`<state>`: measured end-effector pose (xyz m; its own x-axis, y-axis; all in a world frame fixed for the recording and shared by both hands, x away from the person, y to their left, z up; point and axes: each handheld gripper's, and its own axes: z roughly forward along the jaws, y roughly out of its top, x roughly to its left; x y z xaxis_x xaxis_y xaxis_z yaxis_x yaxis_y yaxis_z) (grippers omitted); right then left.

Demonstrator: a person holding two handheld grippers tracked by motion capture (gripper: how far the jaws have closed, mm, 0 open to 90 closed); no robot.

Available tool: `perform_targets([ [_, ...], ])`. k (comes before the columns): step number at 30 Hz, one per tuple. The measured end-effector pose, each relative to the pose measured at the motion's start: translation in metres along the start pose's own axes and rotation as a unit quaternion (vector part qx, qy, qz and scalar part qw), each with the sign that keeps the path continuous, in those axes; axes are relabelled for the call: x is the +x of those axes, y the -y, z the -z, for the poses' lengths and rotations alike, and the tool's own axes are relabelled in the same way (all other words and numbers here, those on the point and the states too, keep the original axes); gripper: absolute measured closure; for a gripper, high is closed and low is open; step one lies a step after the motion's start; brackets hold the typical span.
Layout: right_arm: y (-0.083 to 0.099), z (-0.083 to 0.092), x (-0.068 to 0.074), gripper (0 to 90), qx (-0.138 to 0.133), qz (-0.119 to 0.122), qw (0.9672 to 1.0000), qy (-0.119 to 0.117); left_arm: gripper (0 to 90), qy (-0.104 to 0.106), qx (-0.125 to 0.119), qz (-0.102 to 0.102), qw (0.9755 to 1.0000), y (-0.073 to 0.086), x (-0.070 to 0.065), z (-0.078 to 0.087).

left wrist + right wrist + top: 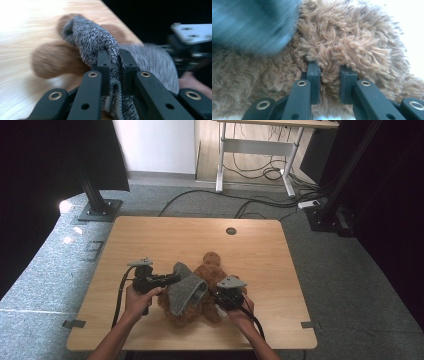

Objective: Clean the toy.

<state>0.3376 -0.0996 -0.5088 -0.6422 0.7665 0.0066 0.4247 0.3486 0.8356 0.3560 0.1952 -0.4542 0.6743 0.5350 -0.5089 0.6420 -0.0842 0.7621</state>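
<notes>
The brown teddy bear (202, 292) lies near the front edge of the wooden table (165, 235), half under a grey knitted garment (186, 287). The left gripper (115, 65) pinches the knit's edge tight, apparently to draw it along, while the right gripper (329, 72) clamps a tuft of fur to steady the toy.

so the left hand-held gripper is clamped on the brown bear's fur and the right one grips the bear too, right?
Not quite. The left hand-held gripper is clamped on the grey knitted garment, not fur, as the left gripper view shows. The right hand-held gripper does grip the bear.
</notes>
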Motion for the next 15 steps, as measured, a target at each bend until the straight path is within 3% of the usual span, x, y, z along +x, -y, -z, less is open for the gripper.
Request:
perform_targets([
  [2,-0.001,-0.004,0.0,75.3,-0.007,-0.011,0.9999,0.007,80.2,0.024,0.004,0.0,0.9997,-0.001,-0.008,-0.001],
  [5,-0.004,-0.012,0.0,75.4,-0.014,-0.023,0.9994,0.024,80.2,0.034,0.018,-0.012,0.9992,0.001,-0.02,-0.009],
  [9,-0.009,-0.02,-0.003,75.3,-0.022,-0.037,0.9983,0.038,80.2,0.006,0.059,-0.033,0.9977,0.011,-0.024,-0.027],
  [15,-0.01,-0.026,-0.01,76.2,-0.037,-0.056,0.997,0.039,80.4,-0.012,0.076,-0.025,0.9968,0.022,-0.011,-0.04],
])
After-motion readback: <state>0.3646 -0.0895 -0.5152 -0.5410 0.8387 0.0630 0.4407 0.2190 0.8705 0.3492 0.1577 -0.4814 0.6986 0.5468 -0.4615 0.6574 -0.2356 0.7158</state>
